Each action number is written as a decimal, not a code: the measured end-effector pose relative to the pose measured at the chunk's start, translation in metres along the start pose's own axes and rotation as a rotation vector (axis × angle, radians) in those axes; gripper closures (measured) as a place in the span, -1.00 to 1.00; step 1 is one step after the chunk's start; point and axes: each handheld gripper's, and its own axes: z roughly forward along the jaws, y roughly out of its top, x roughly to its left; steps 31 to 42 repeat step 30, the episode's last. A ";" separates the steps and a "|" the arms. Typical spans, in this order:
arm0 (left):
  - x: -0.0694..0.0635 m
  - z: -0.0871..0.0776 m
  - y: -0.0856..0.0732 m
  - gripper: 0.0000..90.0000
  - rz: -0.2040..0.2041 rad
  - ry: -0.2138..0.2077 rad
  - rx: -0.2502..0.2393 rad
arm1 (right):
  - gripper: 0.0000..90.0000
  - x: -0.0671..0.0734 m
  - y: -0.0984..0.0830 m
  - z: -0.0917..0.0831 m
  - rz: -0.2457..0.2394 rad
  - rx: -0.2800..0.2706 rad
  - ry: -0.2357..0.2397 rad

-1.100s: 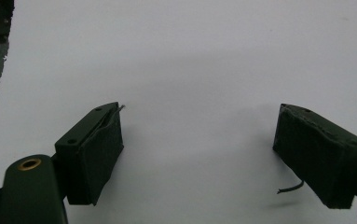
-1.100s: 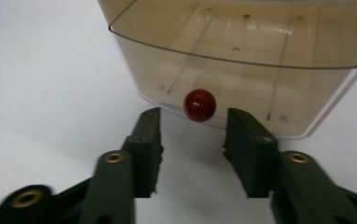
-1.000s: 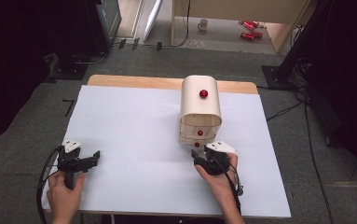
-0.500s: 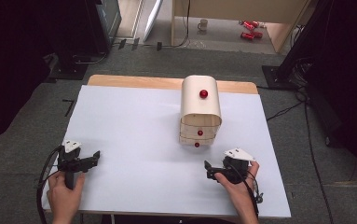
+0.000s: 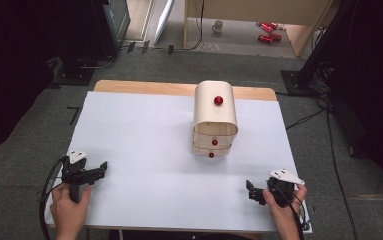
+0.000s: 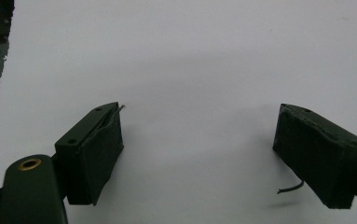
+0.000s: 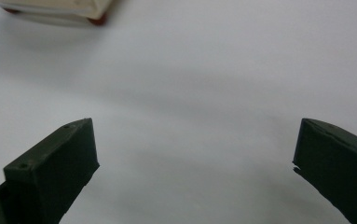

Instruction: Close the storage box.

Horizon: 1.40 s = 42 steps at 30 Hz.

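Observation:
A small cream wooden drawer chest (image 5: 215,117) with red knobs (image 5: 218,100) stands right of the table's middle, drawers facing the person. My left gripper (image 5: 101,167) rests near the front left corner, held by a hand; its jaws stand wide apart over bare white surface (image 6: 199,135). My right gripper (image 5: 250,190) lies low near the front right corner, pointing left, jaws wide apart with nothing between them (image 7: 195,154). A corner of the chest (image 7: 64,9) with a red knob shows at the top left of the right gripper view.
The white table top (image 5: 144,150) has a wooden strip along its far edge. Dark carpet, cables, black stands and a wooden desk with a mug and red cans surround the table.
My right gripper has drawn back from just in front of the chest toward the front right corner of the table. The left gripper has stayed in place.

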 end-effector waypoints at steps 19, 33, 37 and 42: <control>0.000 0.000 0.000 -0.65 -0.001 0.000 -0.001 | -1.00 -0.032 -0.022 -0.006 -0.021 0.029 -0.082; 0.000 0.000 0.000 -0.65 -0.001 0.000 -0.001 | -1.00 -0.031 -0.022 -0.005 -0.019 0.029 -0.087; 0.000 0.000 0.000 -0.65 -0.001 0.000 -0.001 | -1.00 -0.031 -0.022 -0.005 -0.019 0.029 -0.087; 0.000 0.000 0.000 -0.65 -0.001 0.000 -0.001 | -1.00 -0.031 -0.022 -0.005 -0.019 0.029 -0.087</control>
